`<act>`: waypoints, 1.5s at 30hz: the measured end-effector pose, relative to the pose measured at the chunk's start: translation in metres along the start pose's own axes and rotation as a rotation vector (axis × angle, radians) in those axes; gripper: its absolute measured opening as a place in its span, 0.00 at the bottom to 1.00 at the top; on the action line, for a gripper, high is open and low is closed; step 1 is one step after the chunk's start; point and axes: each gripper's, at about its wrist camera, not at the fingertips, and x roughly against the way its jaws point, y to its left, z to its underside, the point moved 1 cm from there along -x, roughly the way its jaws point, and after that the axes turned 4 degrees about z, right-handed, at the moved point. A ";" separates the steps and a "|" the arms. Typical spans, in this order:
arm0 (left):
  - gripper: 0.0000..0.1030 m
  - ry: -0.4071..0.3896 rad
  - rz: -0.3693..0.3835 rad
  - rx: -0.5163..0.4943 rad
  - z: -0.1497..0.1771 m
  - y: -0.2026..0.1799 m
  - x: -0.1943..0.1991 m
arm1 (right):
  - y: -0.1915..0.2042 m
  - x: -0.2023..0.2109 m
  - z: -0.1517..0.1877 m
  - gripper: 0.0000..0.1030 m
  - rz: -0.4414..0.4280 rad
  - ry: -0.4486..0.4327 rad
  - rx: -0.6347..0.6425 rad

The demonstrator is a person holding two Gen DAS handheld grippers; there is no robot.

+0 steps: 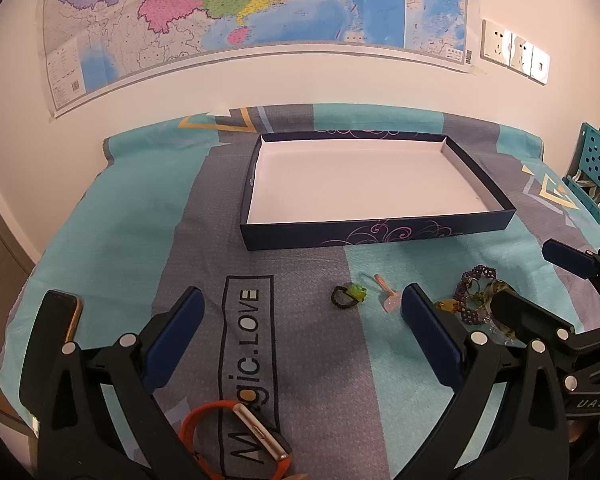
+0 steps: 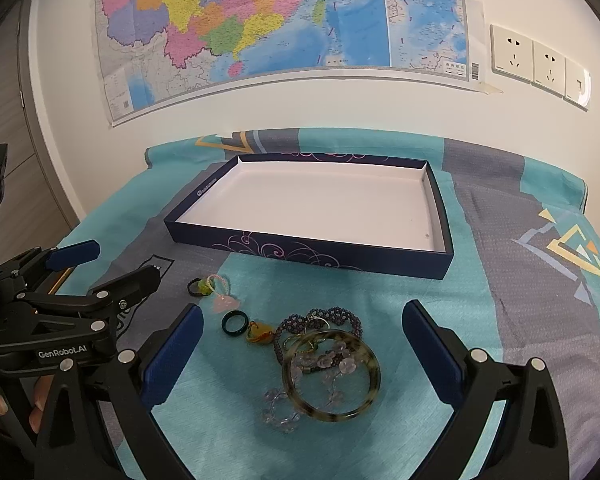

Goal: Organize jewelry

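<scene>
A shallow dark-blue box (image 1: 356, 233) (image 2: 312, 249) with a white inside lies open on the cloth. In front of it lies loose jewelry: a mottled bangle (image 2: 331, 376), a purple bead bracelet (image 2: 332, 318) (image 1: 474, 280), clear beads (image 2: 280, 412), a dark ring (image 2: 234, 322), an amber pendant (image 2: 259, 334), a pink charm (image 2: 225, 302) (image 1: 390, 300) and a green-and-black ring (image 1: 348, 295) (image 2: 199, 287). My right gripper (image 2: 302, 332) is open just above the bangle pile. My left gripper (image 1: 302, 312) is open and empty, left of the pile.
An orange-strapped watch (image 1: 236, 428) lies near the left gripper's base and a phone (image 1: 66, 316) to its left. A teal and grey cloth (image 2: 520, 300) covers the table. A map and wall sockets (image 2: 540, 64) are behind. A teal perforated rack (image 1: 598, 160) stands at the right.
</scene>
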 end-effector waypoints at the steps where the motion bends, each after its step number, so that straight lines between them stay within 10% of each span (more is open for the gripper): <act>1: 0.94 -0.001 -0.001 0.000 0.000 0.000 0.000 | 0.000 0.000 0.000 0.93 -0.002 -0.001 -0.001; 45: 0.94 0.010 0.010 0.000 0.002 -0.006 -0.003 | 0.000 -0.001 0.003 0.93 -0.010 0.007 -0.011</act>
